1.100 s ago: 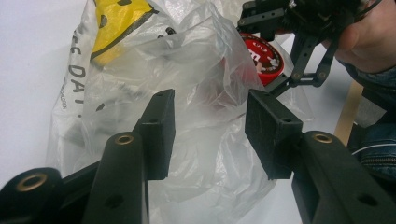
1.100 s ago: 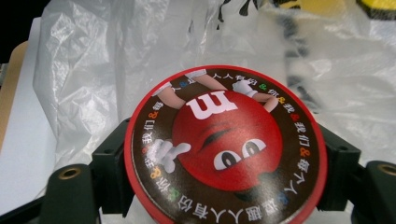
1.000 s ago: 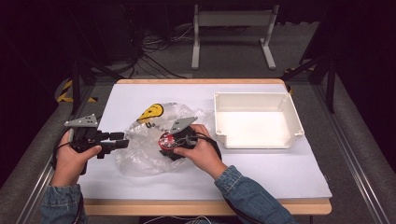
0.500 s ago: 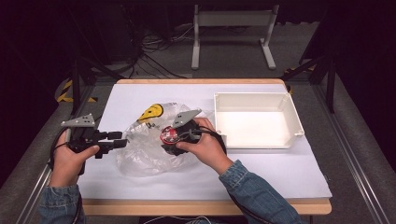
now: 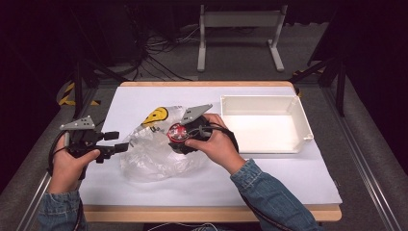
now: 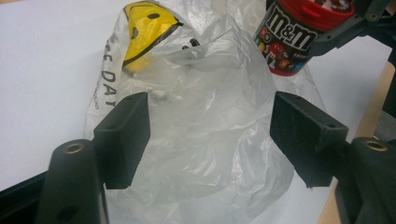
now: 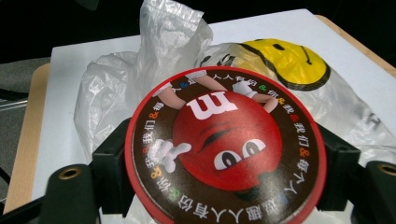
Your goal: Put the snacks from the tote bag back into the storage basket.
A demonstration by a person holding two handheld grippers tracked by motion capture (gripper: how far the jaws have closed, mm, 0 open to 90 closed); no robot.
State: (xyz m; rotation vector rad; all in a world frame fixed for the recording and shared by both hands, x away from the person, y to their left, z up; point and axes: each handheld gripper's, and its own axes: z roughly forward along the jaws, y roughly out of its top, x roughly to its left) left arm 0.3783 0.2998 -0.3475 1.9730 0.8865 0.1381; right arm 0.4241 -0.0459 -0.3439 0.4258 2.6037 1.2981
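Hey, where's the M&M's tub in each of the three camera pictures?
High view: M&M's tub left of centre, in the right gripper.
Left gripper view: top right, above the plastic bag.
Right gripper view: its lid at bottom centre.
Shared landmark: the bag's yellow smiley.

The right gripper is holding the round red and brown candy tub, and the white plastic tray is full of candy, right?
Not quite. The right gripper does hold the round red and brown candy tub, jaws pressed on its sides. But the white plastic tray has nothing in it: the high view shows its bare white floor. The tub hangs above the clear plastic bag with the yellow smiley face.
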